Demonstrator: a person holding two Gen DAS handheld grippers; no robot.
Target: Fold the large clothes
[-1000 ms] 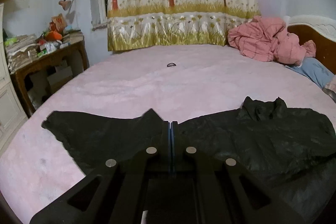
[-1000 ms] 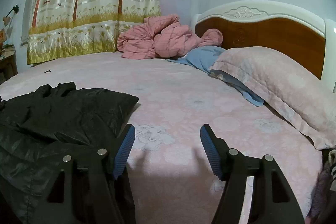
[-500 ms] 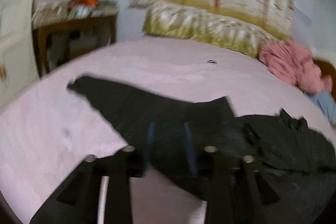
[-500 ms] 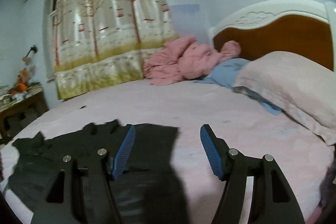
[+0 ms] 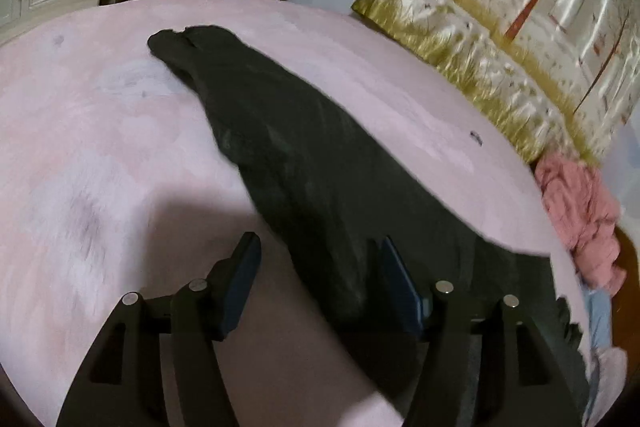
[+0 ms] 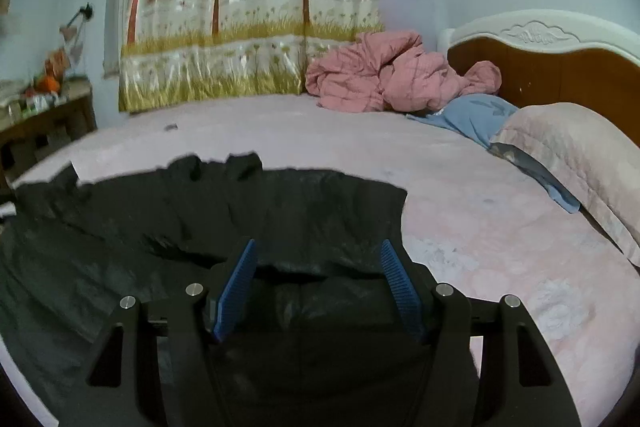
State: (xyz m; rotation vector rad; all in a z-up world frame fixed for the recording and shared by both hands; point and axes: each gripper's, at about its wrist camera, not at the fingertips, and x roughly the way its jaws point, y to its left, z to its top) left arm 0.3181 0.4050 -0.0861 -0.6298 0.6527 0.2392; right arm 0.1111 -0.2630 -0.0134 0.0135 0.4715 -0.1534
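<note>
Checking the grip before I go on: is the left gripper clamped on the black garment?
No, the left gripper stands open above the black garment.

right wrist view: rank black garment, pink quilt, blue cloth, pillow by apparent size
1. black garment, though nearest the camera, so it looks bigger
2. pillow, cut off at the frame edge
3. pink quilt, close to the pillow, ranking unsure
4. blue cloth

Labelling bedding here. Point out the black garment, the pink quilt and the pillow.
black garment (image 6: 328,211): right wrist view, on its spread top layer.
pink quilt (image 6: 384,79): right wrist view, middle of the crumpled heap.
pillow (image 6: 572,151): right wrist view, on its upper face.
</note>
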